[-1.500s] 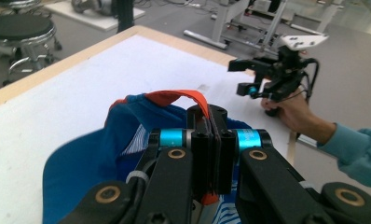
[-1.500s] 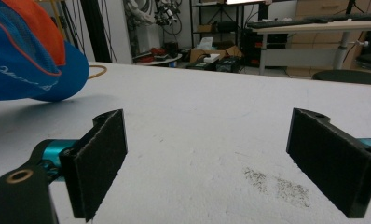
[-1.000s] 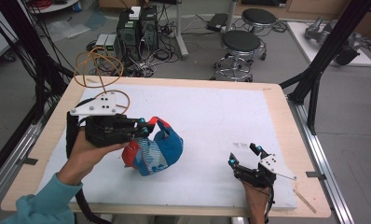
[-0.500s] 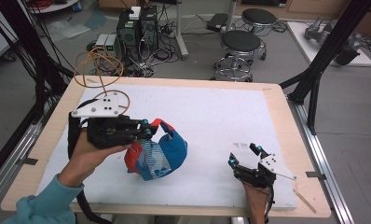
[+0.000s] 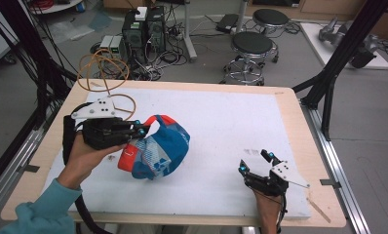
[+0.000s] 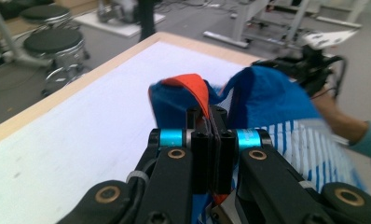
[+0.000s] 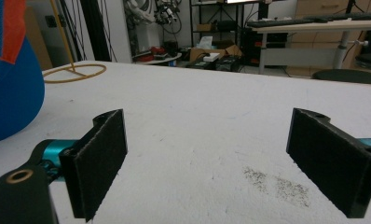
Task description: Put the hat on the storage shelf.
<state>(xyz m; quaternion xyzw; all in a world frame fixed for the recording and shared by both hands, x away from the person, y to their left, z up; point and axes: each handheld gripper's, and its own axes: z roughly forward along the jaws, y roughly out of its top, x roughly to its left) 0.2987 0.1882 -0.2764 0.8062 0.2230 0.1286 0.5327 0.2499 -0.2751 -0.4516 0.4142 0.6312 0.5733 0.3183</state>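
High view: left tongs (image 5: 142, 129) pinch the cap (image 5: 155, 148) rim; right tongs (image 5: 255, 162), well right of it, gape empty.

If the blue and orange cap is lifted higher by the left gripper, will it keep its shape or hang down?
The cap is probably soft: its cloth folds and bunches where the left gripper pinches the orange edge. It would likely sag, and looks light, since one small pinch already raises that edge.

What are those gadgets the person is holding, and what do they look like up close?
Each hand holds a black two-jaw gripper: the left gripper and right gripper have flat black pads, turquoise joints, brass-coloured pins and a grey three-cornered plate on top. A black cable trails from each. A teal sleeve covers the left arm.
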